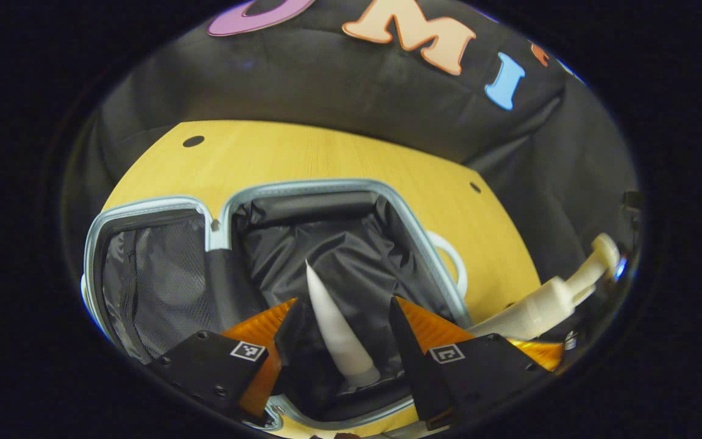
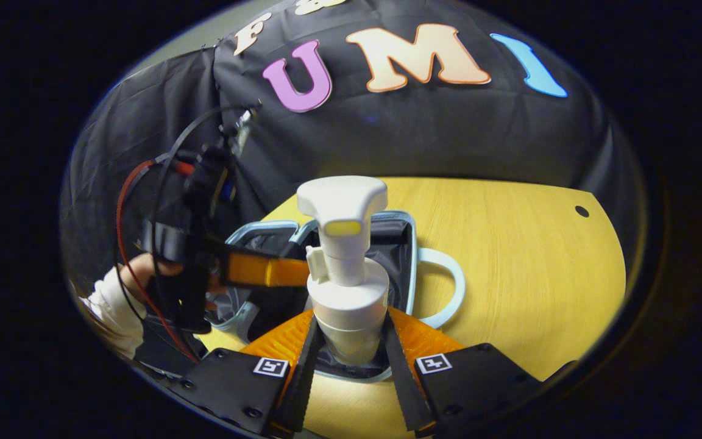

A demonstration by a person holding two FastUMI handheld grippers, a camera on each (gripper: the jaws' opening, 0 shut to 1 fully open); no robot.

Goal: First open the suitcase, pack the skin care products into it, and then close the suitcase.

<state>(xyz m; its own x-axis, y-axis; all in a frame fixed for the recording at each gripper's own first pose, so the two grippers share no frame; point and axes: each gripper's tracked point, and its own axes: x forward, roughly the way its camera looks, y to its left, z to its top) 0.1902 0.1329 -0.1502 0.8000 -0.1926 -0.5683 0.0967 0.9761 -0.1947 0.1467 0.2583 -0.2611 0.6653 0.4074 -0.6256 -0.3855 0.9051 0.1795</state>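
I have the suitcase lying open on the bench, its black-lined compartment facing up. My left gripper hangs directly over that lining with its fingers spread apart, and a white tube sits between them, long axis running away from me, pointed end toward the far rim. Whether the tube rests on the lining or hangs from a finger I cannot tell; neither finger visibly presses on it.

My right gripper holds the white pump bottle upright, both fingers closed against its body, pump head on top. It sits at the near edge of the case, with the open compartment straight ahead and slightly left, beside the pale handle. In the right gripper view the left gripper reaches across the case from the left. As I judge it, the bottle needs a short carry forward and down, clear of that arm.
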